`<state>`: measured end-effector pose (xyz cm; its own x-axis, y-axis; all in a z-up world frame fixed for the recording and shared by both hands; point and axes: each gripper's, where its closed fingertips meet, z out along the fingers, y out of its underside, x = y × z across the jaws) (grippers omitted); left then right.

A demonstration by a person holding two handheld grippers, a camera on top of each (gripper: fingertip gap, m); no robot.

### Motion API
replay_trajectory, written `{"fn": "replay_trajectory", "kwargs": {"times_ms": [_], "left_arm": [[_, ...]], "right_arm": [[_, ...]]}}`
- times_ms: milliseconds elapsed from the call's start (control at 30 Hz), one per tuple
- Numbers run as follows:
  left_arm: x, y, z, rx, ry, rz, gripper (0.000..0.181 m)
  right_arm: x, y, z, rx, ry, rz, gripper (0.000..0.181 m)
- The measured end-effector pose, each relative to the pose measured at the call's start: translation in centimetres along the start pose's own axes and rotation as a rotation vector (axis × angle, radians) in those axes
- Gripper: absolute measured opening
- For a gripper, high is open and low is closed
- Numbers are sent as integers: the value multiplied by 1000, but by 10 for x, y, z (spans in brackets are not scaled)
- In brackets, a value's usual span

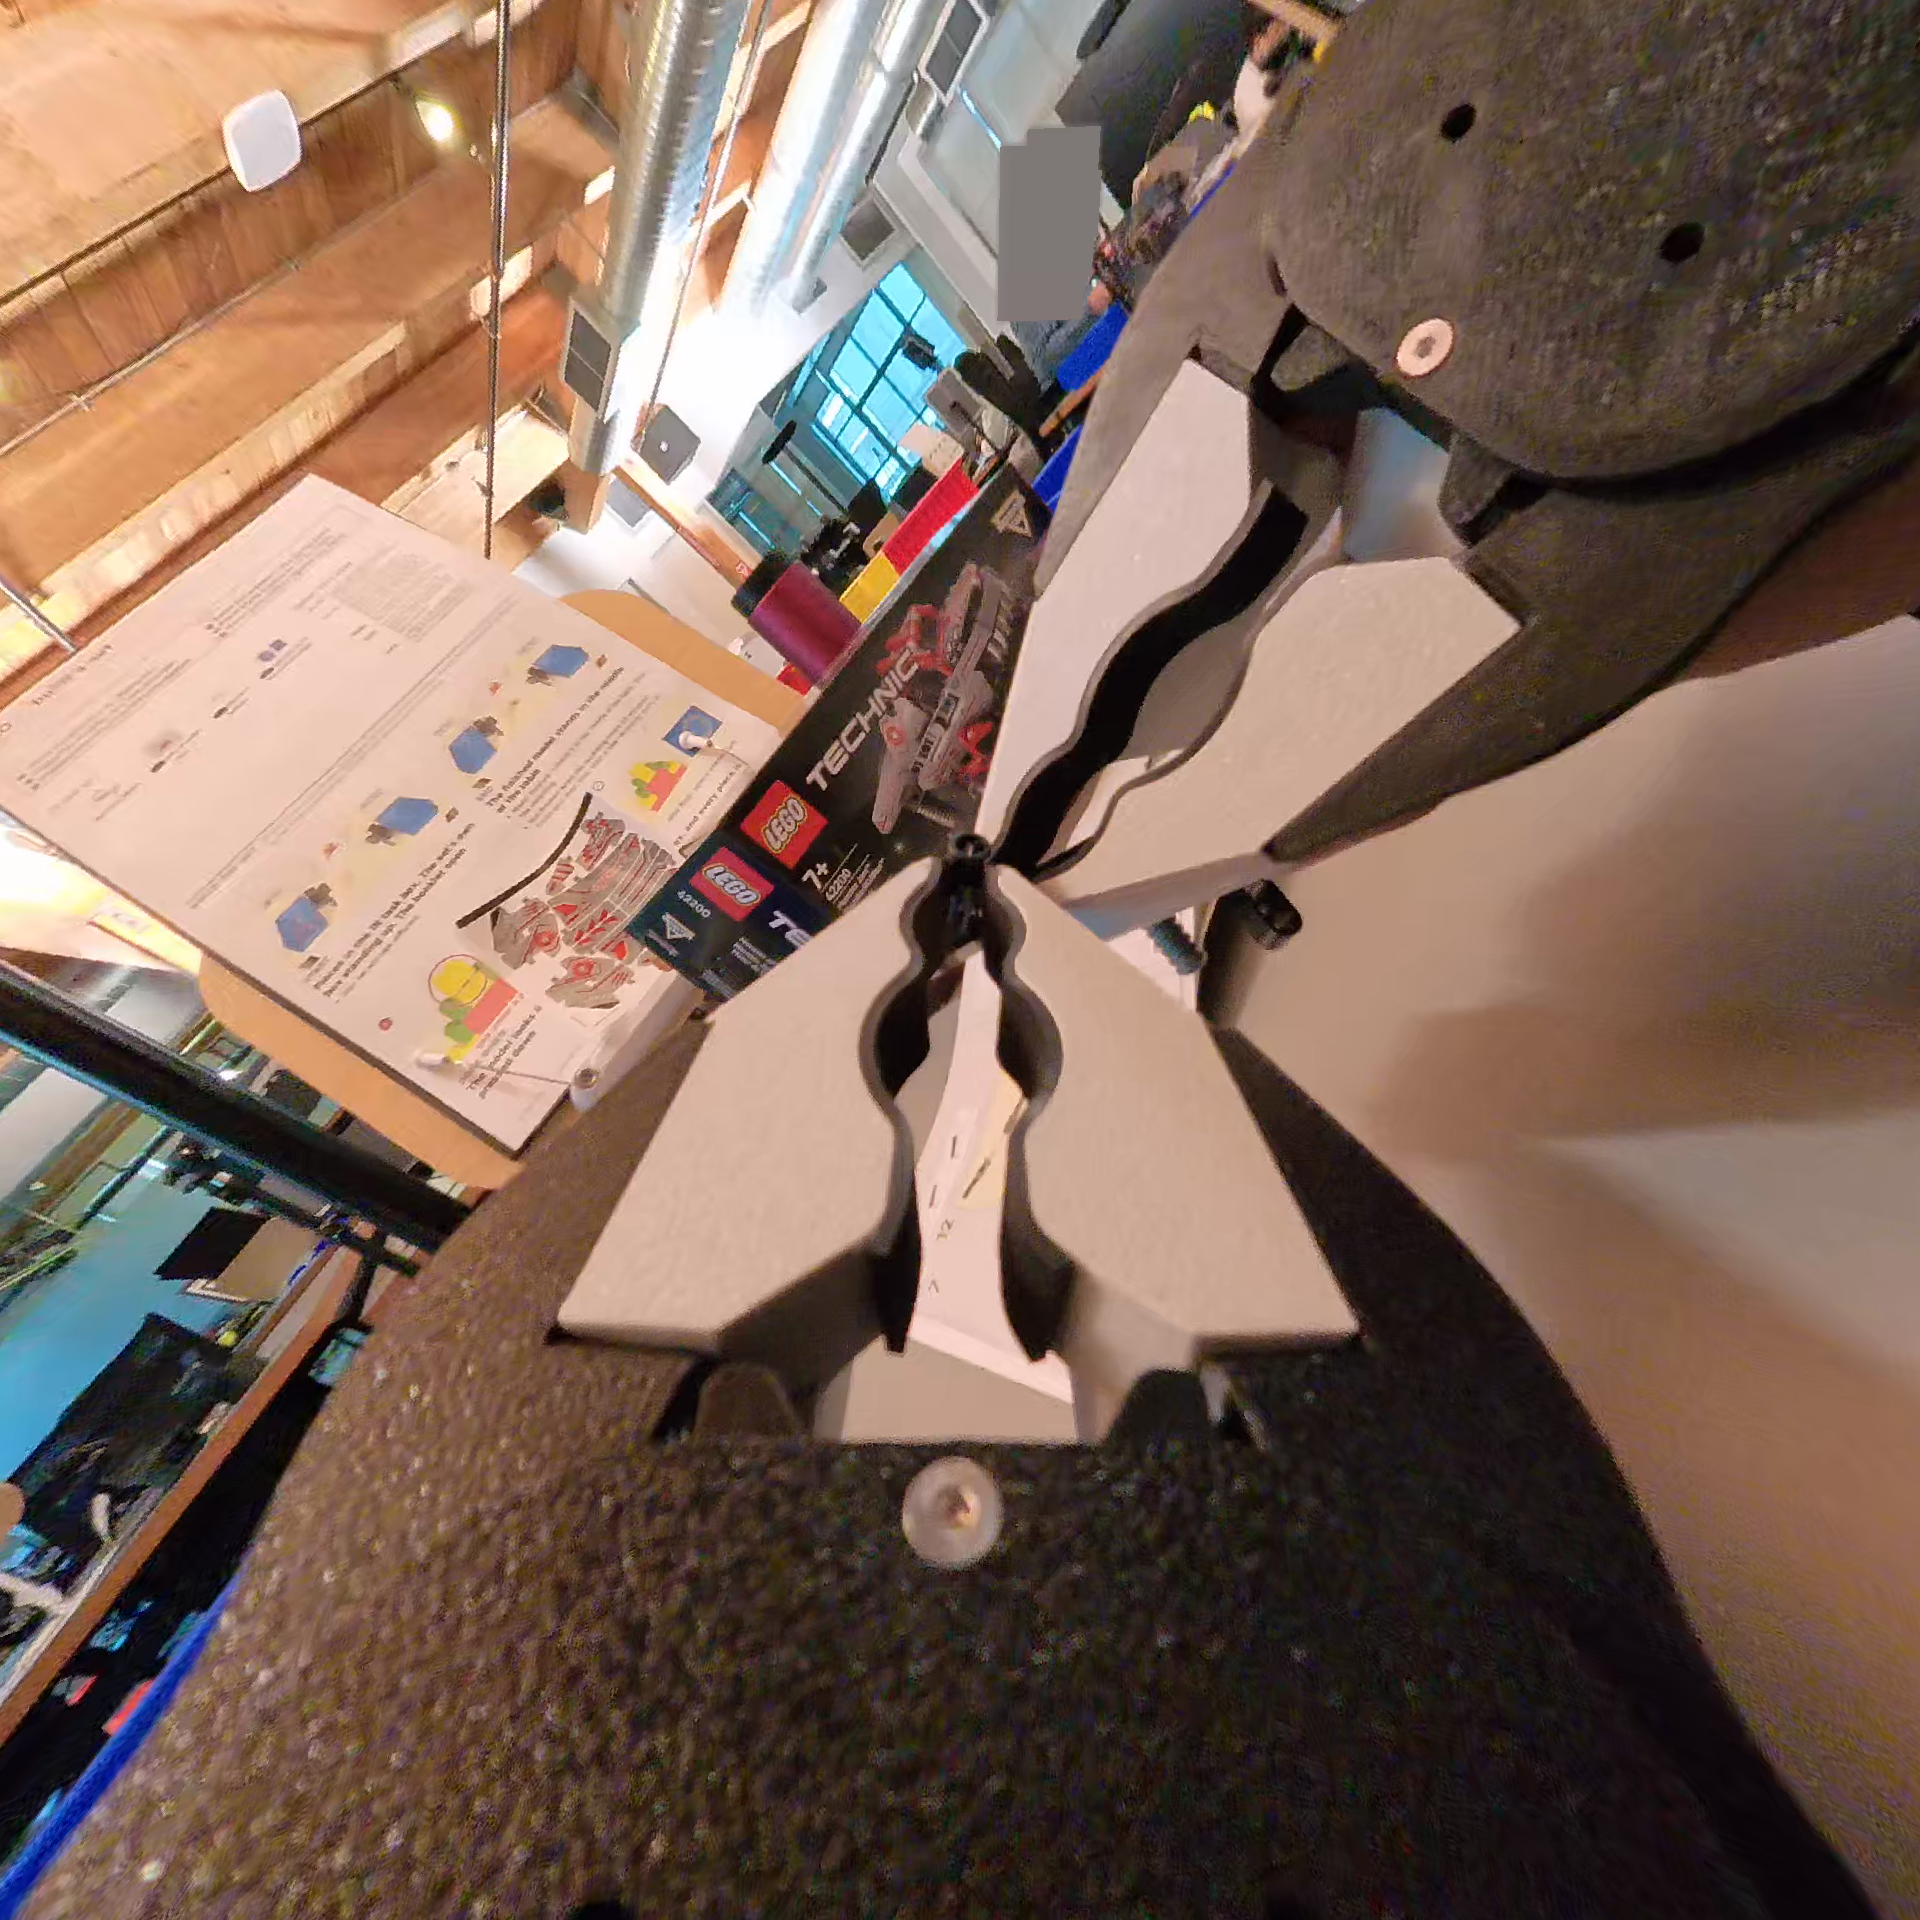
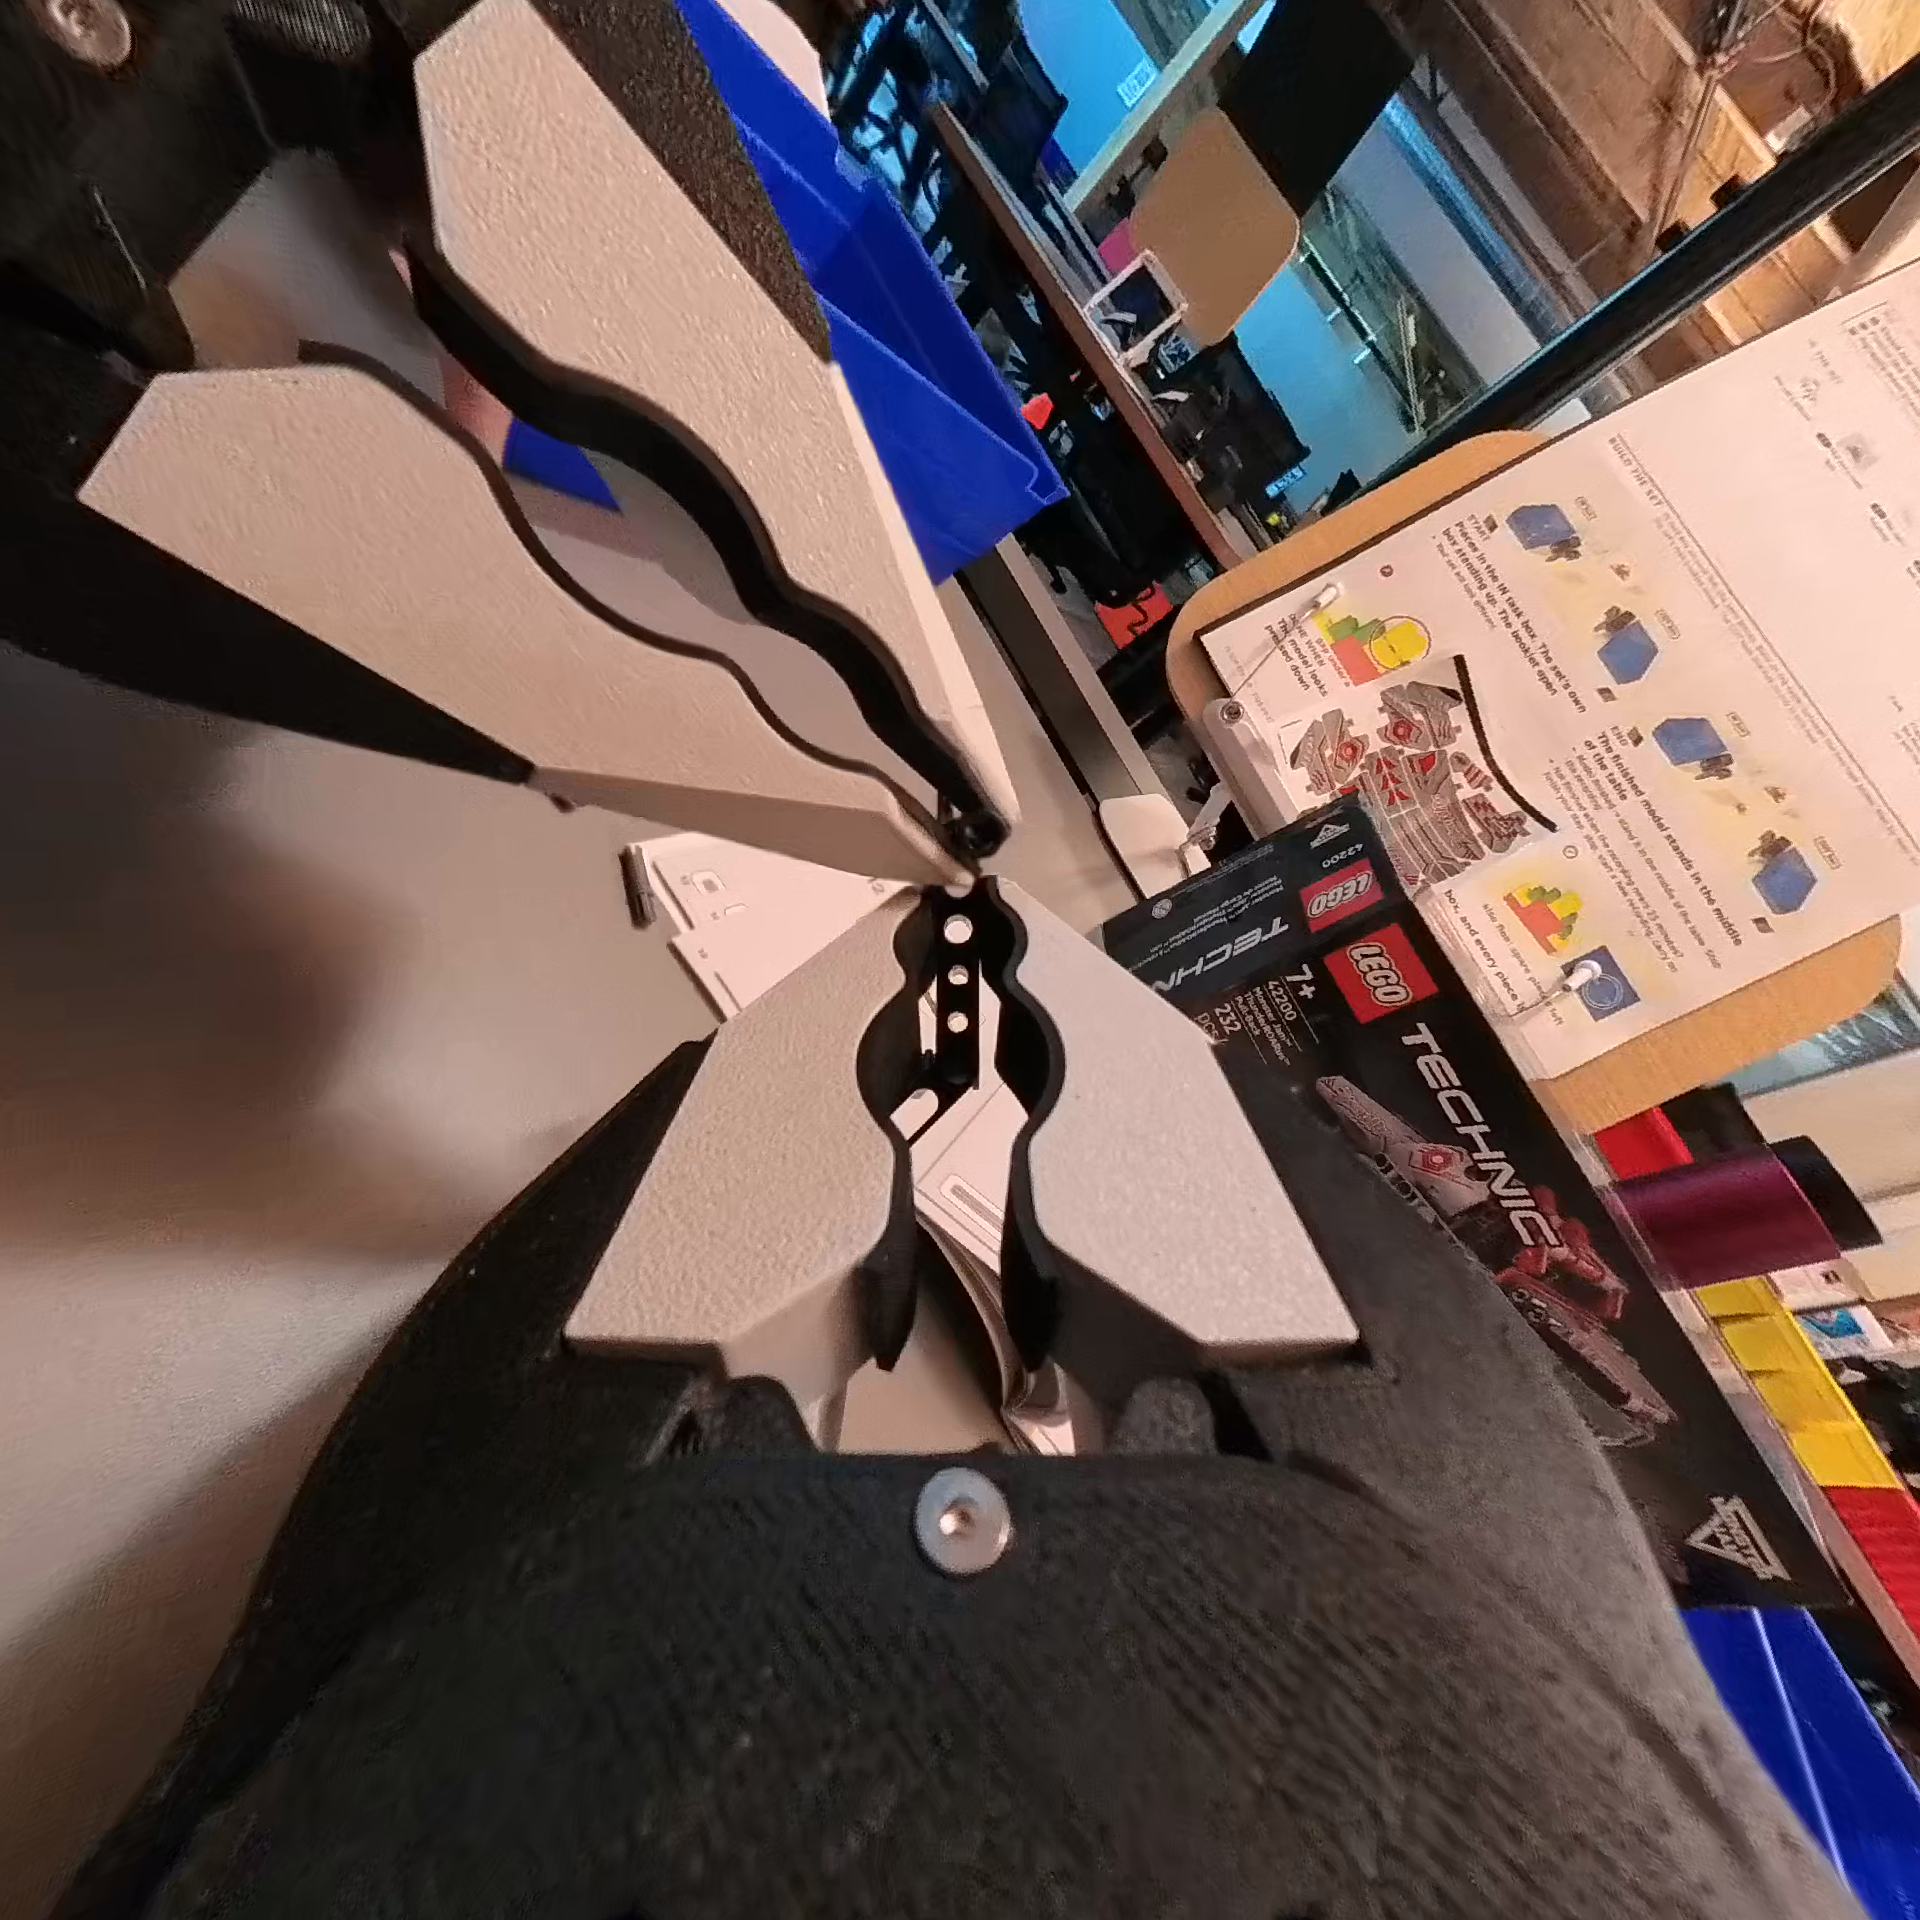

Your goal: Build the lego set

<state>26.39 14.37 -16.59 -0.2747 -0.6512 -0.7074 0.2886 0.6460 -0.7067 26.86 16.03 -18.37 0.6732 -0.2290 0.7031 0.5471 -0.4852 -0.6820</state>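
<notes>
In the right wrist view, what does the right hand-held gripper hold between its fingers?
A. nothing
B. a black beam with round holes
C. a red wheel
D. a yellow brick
B: the right hand-held gripper is closed on a black beam with round holes.

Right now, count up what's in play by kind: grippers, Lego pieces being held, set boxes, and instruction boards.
Grippers: 2, left gripper and right gripper
Held Lego pieces: 2, black pin and black beam
Set boxes: 1, box
Instruction boards: 1, board
Total: 6
</notes>
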Motion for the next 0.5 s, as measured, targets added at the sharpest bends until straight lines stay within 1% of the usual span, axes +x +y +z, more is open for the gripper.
{"fn": "replay_trajectory", "kwargs": {"times_ms": [67,167,233,400,500], "left_arm": [[-1,-4,-2,34,6,-3,3],[-3,-10,-8,102,31,53,3],[-4,-13,-12,131,49,89,3],[-4,-14,-18,143,79,189,3],[-3,-13,-18,122,85,252,3]], "right_arm": [[0,-4,-1,32,-6,23,5],[0,-12,-5,104,-40,91,5],[0,-17,-7,145,-47,101,5],[-1,-23,-10,191,-41,56,4],[-2,-22,-9,183,-14,-20,4]]}}
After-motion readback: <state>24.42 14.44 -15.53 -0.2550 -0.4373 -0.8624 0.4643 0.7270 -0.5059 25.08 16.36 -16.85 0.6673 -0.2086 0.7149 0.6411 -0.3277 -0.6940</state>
